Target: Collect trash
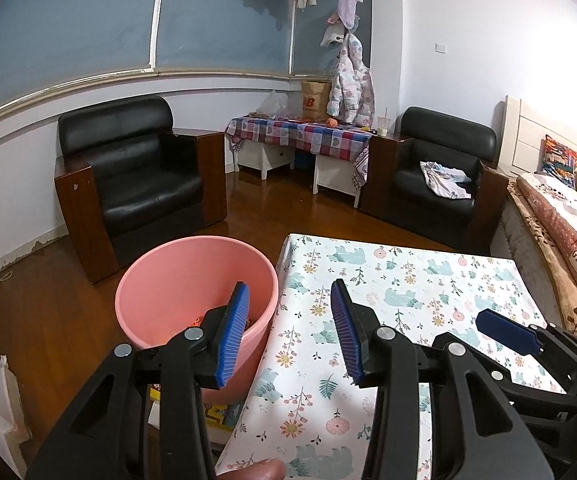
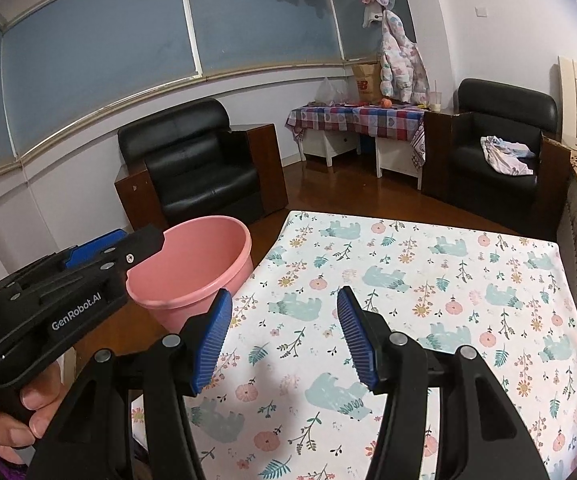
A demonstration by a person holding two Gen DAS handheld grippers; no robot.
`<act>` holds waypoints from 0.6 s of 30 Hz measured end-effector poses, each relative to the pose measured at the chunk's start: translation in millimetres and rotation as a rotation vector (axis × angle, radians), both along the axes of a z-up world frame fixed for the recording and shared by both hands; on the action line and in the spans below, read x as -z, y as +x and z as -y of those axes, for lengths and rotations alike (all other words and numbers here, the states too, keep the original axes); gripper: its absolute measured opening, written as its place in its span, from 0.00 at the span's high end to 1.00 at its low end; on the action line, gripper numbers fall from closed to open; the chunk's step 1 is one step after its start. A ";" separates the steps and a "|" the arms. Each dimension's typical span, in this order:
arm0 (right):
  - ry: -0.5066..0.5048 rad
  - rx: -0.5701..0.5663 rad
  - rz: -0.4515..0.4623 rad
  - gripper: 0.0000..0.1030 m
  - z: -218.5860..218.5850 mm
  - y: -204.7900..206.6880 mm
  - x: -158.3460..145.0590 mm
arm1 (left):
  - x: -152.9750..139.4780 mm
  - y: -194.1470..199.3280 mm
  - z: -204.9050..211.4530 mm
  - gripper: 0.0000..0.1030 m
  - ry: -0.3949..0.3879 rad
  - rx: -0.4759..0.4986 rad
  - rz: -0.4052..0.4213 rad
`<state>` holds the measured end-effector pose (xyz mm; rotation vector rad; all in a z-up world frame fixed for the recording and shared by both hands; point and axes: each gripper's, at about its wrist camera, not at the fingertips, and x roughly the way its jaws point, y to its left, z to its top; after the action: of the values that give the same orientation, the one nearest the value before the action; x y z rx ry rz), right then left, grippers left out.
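Beside table (image 2: 408, 280), at nine o'clock: pink plastic bucket (image 2: 192, 276), round, smooth. Left claw (image 1: 290, 334), lettered "GenRobot.AI", and right claw (image 2: 284, 340) gape wide, empty.

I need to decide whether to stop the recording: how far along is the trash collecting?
It looks nearly or fully done. The floral tablecloth shows no trash in either view, and the pink bucket beside the table already holds some orange and red bits. Nothing is in hand: the left gripper and right gripper both stand open and empty above the table. No trash left to collect is visible.
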<state>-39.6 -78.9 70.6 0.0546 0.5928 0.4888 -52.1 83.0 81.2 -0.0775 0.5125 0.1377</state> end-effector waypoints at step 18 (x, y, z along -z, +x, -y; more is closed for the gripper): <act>0.005 0.016 -0.012 0.47 10.9 -3.7 2.6 | 1.8 -1.0 4.3 0.58 0.005 0.015 -0.006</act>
<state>-43.3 -89.7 68.0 0.0672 0.6024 0.4749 -53.1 78.6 79.4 -0.0688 0.5191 0.1249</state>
